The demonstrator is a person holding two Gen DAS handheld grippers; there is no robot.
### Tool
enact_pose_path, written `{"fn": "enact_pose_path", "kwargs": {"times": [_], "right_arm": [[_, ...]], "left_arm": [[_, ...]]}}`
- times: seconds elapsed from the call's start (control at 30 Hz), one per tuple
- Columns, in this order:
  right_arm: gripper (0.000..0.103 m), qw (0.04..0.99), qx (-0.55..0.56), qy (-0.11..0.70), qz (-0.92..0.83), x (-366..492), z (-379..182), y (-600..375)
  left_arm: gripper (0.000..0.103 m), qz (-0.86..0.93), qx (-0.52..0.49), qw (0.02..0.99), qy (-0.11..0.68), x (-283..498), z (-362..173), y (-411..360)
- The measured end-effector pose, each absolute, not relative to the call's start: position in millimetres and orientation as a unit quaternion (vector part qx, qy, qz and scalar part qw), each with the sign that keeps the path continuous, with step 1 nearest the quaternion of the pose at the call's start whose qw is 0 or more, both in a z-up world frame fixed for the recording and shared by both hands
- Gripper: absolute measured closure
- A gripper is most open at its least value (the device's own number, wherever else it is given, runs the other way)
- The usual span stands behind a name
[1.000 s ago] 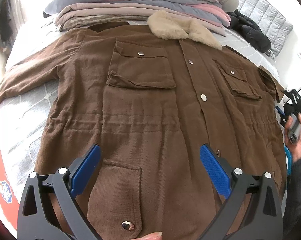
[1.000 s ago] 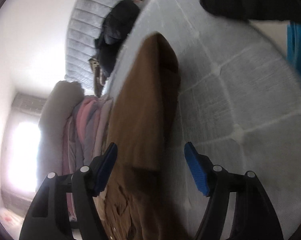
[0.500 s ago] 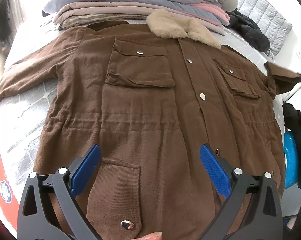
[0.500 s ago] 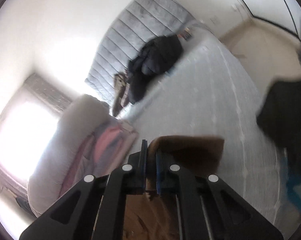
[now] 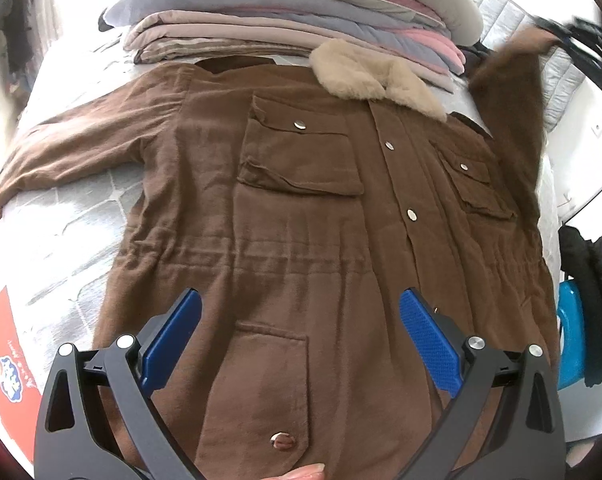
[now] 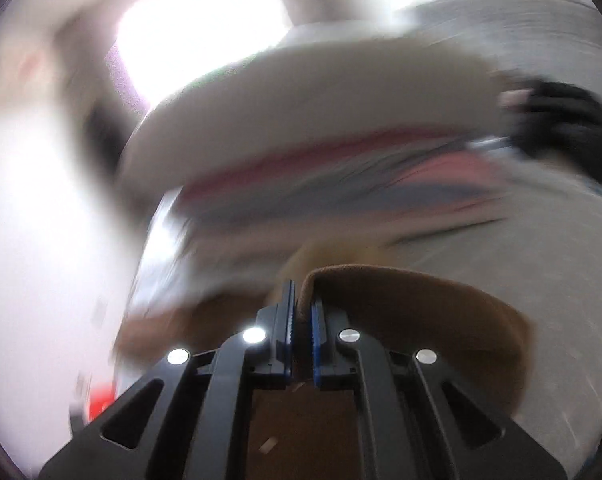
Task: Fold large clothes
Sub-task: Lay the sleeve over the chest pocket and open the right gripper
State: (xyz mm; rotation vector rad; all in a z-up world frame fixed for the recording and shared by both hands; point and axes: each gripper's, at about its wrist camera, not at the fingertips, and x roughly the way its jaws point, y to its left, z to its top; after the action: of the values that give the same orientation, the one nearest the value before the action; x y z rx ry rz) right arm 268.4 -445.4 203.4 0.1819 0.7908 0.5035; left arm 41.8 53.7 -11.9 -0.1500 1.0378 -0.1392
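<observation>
A brown jacket (image 5: 301, 208) with a beige fur collar (image 5: 373, 76) lies front up on the bed, buttons and flap pockets showing. My left gripper (image 5: 301, 336) hovers open over its lower hem, blue pads wide apart, nothing between them. The jacket's right sleeve (image 5: 509, 92) is lifted off the bed at the upper right, its cuff pinched in my right gripper (image 5: 569, 42). In the blurred right wrist view that right gripper (image 6: 301, 300) is shut on the brown sleeve cuff (image 6: 401, 300), which curls away to the right. The left sleeve (image 5: 73, 152) lies flat on the bed.
A tall stack of folded clothes (image 5: 301, 12) sits just behind the collar. The quilted grey bed cover (image 5: 61, 232) shows on the left. Dark clothing (image 5: 593, 272) and a blue object (image 5: 573, 332) are at the right edge, a red-and-white package (image 5: 5, 364) at the lower left.
My right gripper closed on the right sleeve cuff, then swung it up and inward over the jacket while rolling. The left gripper stayed put, still open.
</observation>
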Motion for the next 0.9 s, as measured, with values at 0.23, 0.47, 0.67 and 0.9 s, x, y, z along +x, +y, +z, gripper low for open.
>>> {"fn": "enact_pose_path", "kwargs": {"times": [0.23, 0.47, 0.67, 0.9], "right_arm": [[0.051, 0.854, 0.055, 0.446, 0.262, 275.6, 147.7, -358.4], [0.037, 0.805, 0.231, 0.487, 0.247, 207.6, 60.3, -425.6], [0.037, 0.667, 0.424, 0.547, 0.277, 171.9, -57.8, -398.7], [0.037, 0.741, 0.407, 0.494, 0.206, 179.1, -59.3, -373.6]], "left_arm": [[0.007, -0.065, -0.090, 0.864, 0.491, 37.9, -5.2, 72.4], [0.007, -0.063, -0.111, 0.863, 0.489, 32.7, -1.9, 91.8], [0.007, -0.063, -0.118, 0.860, 0.492, 32.8, -3.8, 93.9], [0.007, -0.055, -0.134, 0.859, 0.491, 33.2, -3.1, 107.7]]}}
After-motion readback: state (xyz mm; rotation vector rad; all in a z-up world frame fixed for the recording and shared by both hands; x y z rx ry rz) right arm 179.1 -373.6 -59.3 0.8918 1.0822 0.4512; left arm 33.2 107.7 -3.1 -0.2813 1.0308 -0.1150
